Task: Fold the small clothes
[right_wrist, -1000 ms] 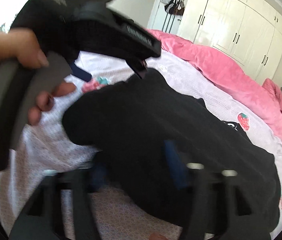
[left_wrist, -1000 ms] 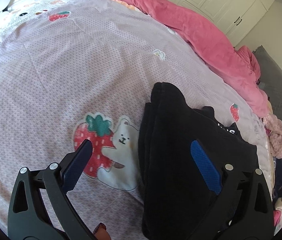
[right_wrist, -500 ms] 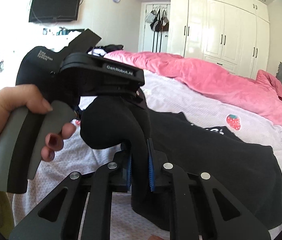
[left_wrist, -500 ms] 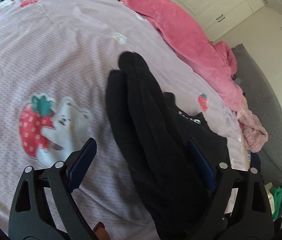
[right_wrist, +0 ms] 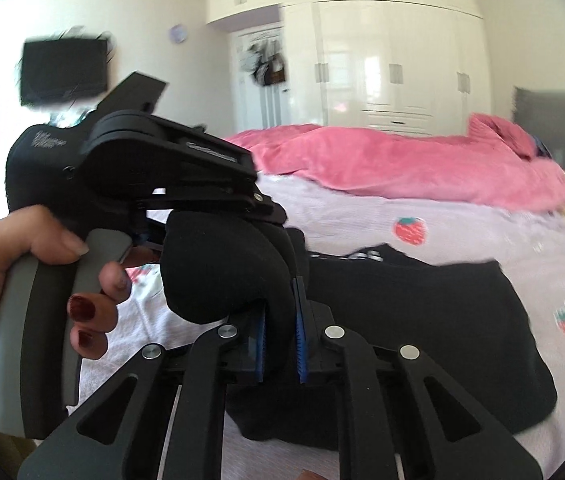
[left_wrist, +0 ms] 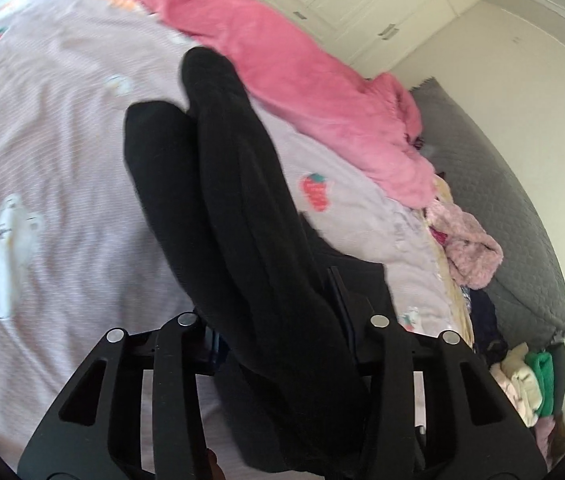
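Observation:
A black garment (left_wrist: 222, 180) lies on the lilac bedsheet (left_wrist: 42, 120), its near edge bunched into thick folds and lifted. In the left wrist view the left gripper (left_wrist: 278, 320) has its jaws closing on that thick fold, and cloth fills the whole gap between the pads. The right gripper (right_wrist: 280, 340) is shut on a narrower fold of the same black garment (right_wrist: 422, 320), pinched between its blue pads (right_wrist: 260, 344). The right wrist view also shows the left gripper's body (right_wrist: 162, 172), held by a hand (right_wrist: 42, 272), just above and left of the right one.
A pink duvet (left_wrist: 302, 68) is heaped along the far side of the bed. Loose clothes (left_wrist: 470, 248) and a grey padded headboard (left_wrist: 502, 208) sit at the right. White wardrobes (right_wrist: 382, 60) and a wall television (right_wrist: 62, 68) stand behind.
The left jaws went from wide apart over the garment to closing on its bunched fold. The right jaws shut on a fold. Both grippers rose and swung, lifting the black cloth's edge.

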A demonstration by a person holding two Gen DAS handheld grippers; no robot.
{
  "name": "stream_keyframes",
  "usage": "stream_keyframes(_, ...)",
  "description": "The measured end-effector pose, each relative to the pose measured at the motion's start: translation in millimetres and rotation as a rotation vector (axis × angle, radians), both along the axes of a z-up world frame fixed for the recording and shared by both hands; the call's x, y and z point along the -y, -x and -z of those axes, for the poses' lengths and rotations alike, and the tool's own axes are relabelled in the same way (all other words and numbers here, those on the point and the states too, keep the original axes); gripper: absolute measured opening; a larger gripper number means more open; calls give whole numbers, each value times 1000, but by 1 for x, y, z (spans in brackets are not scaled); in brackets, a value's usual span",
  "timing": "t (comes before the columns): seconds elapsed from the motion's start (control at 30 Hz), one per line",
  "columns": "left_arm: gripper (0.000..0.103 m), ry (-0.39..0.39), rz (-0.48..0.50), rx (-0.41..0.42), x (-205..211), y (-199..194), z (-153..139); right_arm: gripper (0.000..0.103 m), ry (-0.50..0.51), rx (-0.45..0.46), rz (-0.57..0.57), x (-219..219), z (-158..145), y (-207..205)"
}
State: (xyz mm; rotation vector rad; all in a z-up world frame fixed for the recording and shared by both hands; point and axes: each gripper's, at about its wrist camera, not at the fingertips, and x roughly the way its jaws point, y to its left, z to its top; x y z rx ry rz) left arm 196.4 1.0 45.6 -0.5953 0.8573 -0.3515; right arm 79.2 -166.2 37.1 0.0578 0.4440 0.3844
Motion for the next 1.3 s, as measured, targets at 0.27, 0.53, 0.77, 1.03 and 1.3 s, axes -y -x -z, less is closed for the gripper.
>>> stream_keyframes(0.27,27,-2,121,47,77,1,-10,8,-91,-7,139,61,-3,18)
stream_keyframes(0.53,26,-58,212,14,140,-5,10,8,-157,-107,231,107,20,19)
stream_keyframes(0.77,75,50,241,45,136,-3,3,31,-344,-289,361,144,51,12)
stream_keyframes(1.03,75,-199,136,60,105,4,3,48,-473,-329,386,160,54,22)
stream_keyframes(1.3,75,-329,192,-25,89,19,33,67,-500,-270,401,193,27,11)
